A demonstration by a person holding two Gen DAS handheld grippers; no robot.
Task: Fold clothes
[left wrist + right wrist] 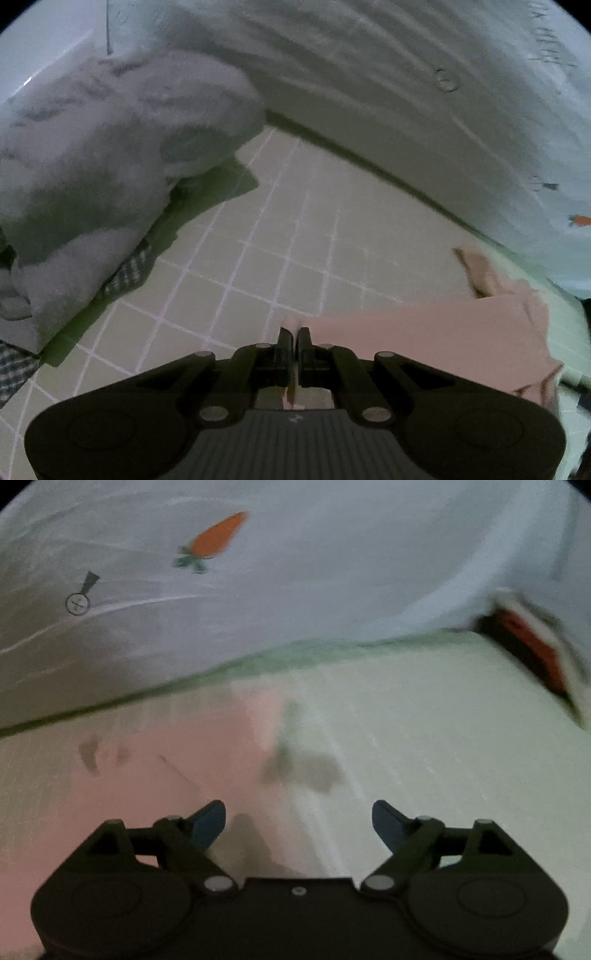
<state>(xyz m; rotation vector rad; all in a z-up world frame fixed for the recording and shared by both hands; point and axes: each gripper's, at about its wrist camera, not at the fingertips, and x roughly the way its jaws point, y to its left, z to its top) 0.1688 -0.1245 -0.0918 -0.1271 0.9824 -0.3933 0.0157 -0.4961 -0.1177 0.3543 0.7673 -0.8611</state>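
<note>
Left gripper (294, 334): the two black fingers are pressed together on a fold of the pink garment (424, 332), pinching a thin edge of the cloth between the pads. From the pinch the garment trails off to the right across the bed surface (295, 229), a pale sheet marked with a white grid, and a pink strip rises from its far end near the surface's right edge.

Right gripper (299, 821): the fingers, with blue pads (208, 825), are spread wide apart with nothing between them. They hover above the surface where the pink garment (147, 775) lies flat; the cloth fills the left part of this view and its right border runs roughly under the gap between the fingers. The gripper's shadow falls on the cloth and on the pale green sheet to the right.

Along the far edge of the surface hangs a white cover (332, 572) printed with an orange carrot (218, 535) and a small black mark. At the far left corner, in the left wrist view, a bulky grey blanket (110, 155) is heaped on top of green cloth (221, 184) and a checked cloth (129, 269). At the far right corner, in the right wrist view, a red and dark object (532, 646) shows under the cover; it is too blurred to identify.
</note>
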